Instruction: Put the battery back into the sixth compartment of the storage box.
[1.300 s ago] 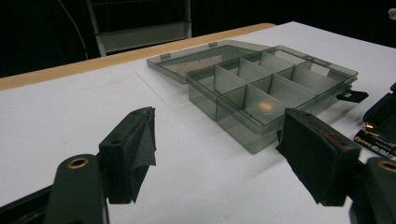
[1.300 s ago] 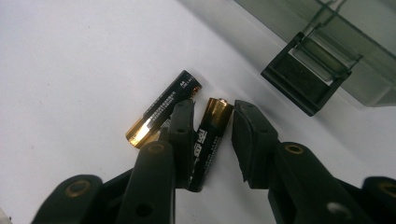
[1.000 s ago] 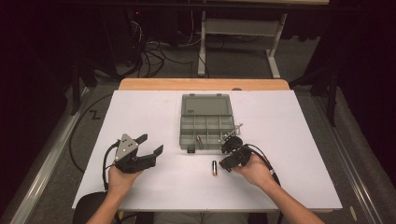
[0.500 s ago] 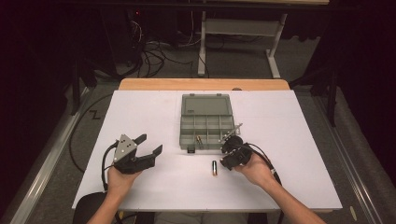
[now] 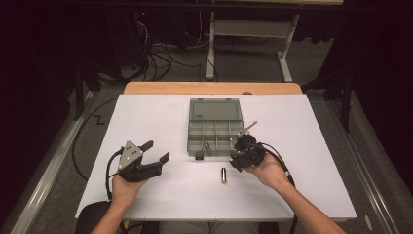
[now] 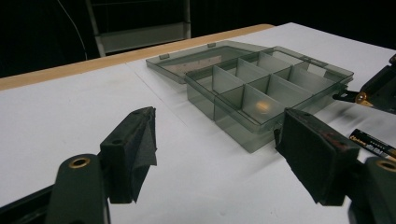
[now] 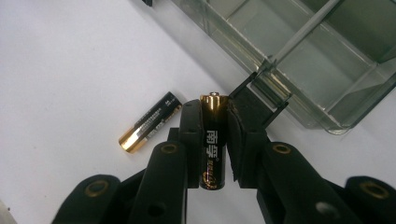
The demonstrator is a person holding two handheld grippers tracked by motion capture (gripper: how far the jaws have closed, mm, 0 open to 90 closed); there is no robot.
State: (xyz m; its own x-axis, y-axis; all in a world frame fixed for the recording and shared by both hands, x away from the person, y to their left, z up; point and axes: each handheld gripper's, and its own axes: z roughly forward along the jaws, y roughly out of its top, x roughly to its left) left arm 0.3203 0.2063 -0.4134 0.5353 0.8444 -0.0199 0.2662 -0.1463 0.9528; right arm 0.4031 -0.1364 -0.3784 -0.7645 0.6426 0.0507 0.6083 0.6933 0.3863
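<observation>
Right gripper [image 7: 215,114]: pinches a black and gold battery [image 7: 212,140] between its two pads, the gold end pointing away from the hand
Held battery: stands lengthwise along the jaws, its gold tip level with the pad tips, just off the near right corner of the organiser box [image 7: 327,70]
Right gripper on the table: in the high view the right gripper [image 5: 239,157] sits just beside the box's near right corner, above the white tabletop [image 5: 302,146]
Loose battery [image 5: 224,175]: lies flat on the table, near the right gripper and to its left, apart from the box
Loose battery from the right gripper view: it lies at a slant just left of the jaws, gold end towards the camera [image 7: 149,122]
Organiser box [image 5: 215,134]: clear grey, lid folded open at the far side, one small item in a near compartment
Left gripper [image 5: 155,152]: jaws spread wide with nothing between them, well apart from the box and both batteries
</observation>
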